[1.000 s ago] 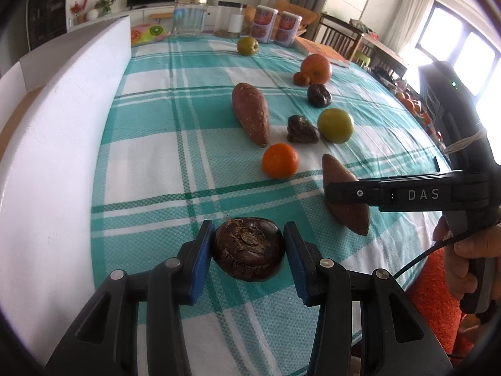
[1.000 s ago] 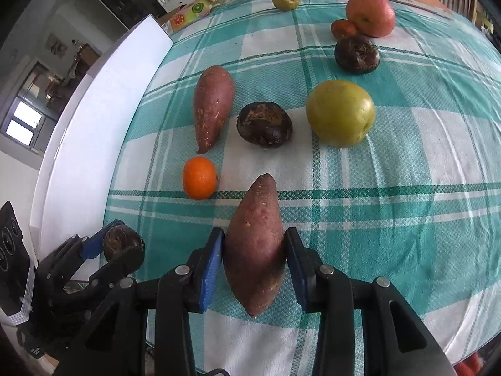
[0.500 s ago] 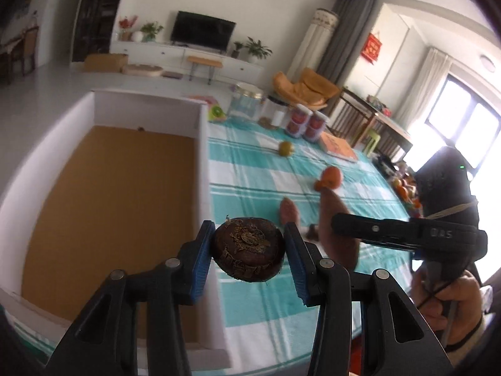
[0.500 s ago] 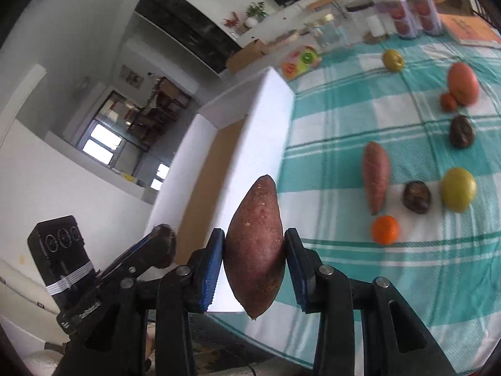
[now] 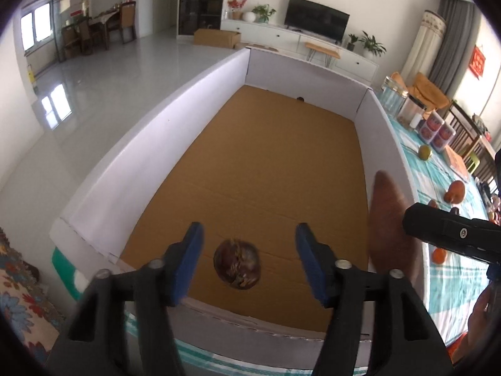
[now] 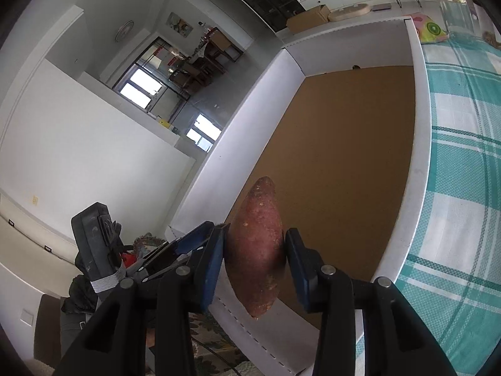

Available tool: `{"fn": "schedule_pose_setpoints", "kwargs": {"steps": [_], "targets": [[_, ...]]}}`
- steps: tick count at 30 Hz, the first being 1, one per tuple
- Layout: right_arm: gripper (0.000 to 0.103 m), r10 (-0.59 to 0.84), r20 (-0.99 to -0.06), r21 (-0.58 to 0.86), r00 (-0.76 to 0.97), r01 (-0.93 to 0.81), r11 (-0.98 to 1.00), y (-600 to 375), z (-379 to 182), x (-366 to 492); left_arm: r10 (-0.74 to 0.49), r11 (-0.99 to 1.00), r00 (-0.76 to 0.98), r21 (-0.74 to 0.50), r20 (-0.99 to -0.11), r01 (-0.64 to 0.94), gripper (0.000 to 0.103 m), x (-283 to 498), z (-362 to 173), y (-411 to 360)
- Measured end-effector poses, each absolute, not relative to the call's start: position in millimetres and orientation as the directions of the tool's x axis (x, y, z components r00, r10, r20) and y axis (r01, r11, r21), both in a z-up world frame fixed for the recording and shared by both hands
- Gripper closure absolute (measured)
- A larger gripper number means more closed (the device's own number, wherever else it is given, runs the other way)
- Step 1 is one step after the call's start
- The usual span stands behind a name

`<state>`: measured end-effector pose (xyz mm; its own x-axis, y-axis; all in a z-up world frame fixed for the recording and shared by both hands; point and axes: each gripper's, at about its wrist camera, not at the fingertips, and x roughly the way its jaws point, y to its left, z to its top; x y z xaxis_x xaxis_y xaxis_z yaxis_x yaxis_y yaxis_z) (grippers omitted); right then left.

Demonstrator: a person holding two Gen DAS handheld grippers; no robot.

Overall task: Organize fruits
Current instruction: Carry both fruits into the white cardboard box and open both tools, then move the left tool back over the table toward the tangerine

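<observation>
Left gripper (image 5: 247, 260) spread wide above the box (image 5: 150, 156); dark round fruit (image 5: 237, 264) lies free on the cardboard floor below. Right gripper (image 6: 255, 258) clamps the sweet potato (image 6: 256, 247), hovering over the near wall. Suggest lowering it close to the floor before releasing. Other fruits (image 5: 455, 191) remain on the table (image 6: 463, 156) beyond.

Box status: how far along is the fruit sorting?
Done: one dark round fruit lies on the box floor, between the open left tongs. In hand: right tongs grip a sweet potato over the box. Left: fruit on the tablecloth, including an orange.
</observation>
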<state>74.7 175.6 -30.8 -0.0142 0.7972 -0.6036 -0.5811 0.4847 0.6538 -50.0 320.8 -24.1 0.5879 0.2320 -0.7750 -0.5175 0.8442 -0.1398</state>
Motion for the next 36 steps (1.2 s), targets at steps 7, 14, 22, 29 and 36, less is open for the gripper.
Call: {"fn": "schedule_pose_setpoints", "kwargs": {"steps": [7, 14, 22, 29, 36], "targets": [[0.017, 0.784, -0.571, 0.578, 0.243, -0.559, 0.594, 82.1, -2.0, 88.4, 0.182, 0.869, 0.684, -0.210, -0.707, -0.449, 0.011, -38.2, -4.4, 288.7], [0.001, 0.384, -0.610, 0.268, 0.693, -0.277, 0.923, -79.8, -9.9, 89.6, -0.078, 0.955, 0.755, -0.266, -0.651, -0.130, 0.007, -10.1, 9.4, 178.9], [0.001, -0.056, -0.718, 0.151, 0.694, 0.234, 0.960, -234.4, -72.1, 121.5, -0.250, 0.964, 0.611, -0.255, -0.751, 0.081, 0.007, 33.8, -55.2, 70.1], [0.001, -0.149, -0.761, 0.103, 0.631, 0.344, 0.933, -272.9, -108.7, 143.5, -0.111, 0.992, 0.625, -0.126, -0.773, 0.020, 0.007, 60.9, -98.4, 75.4], [0.000, -0.160, -0.795, 0.065, 0.585, 0.344, 0.937, -272.6, -130.1, 153.4, -0.084, 0.994, 0.630, -0.112, -0.772, -0.004, 0.006, 76.2, -108.8, 82.1]]}}
